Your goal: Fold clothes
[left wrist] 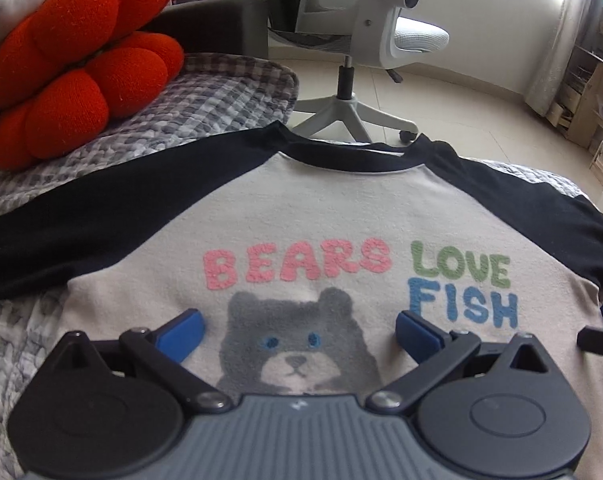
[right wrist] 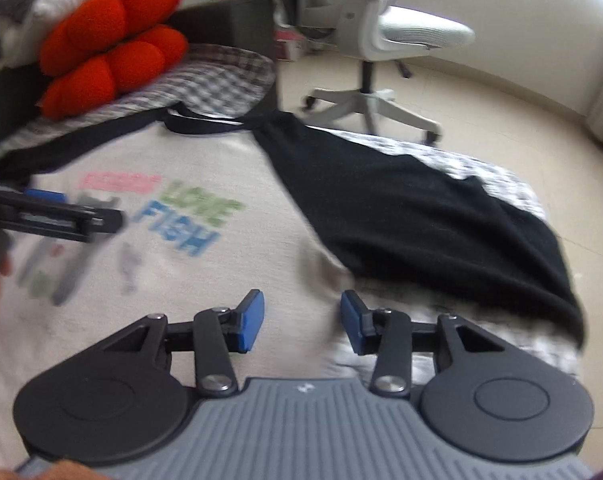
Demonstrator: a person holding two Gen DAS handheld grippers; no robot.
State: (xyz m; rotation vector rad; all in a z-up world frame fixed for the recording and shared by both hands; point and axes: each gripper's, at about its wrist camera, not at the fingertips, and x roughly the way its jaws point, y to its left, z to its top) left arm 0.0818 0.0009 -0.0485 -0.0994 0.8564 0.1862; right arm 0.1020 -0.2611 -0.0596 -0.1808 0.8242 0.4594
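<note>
A beige shirt [left wrist: 301, 208] with black sleeves, a grey bear print and the words BEARS LOVE FISH lies face up on the checked bedcover [left wrist: 205, 96]. My left gripper [left wrist: 299, 332] hovers over the bear print, open, with nothing between its blue pads. Its side shows at the left of the right wrist view as left gripper [right wrist: 49, 212]. My right gripper [right wrist: 301, 320] is open over the shirt [right wrist: 205, 280] by its right edge, just below the black sleeve [right wrist: 421, 216], with only flat fabric beneath. The right wrist view is motion-blurred.
A red flower-shaped cushion [left wrist: 81, 60] rests at the back left of the bed. Beyond the bed's far edge a white office chair [left wrist: 365, 40] stands on a pale tiled floor. Wooden shelves [left wrist: 593, 92] line the right wall. A dark box [right wrist: 229, 24] sits behind the cushion.
</note>
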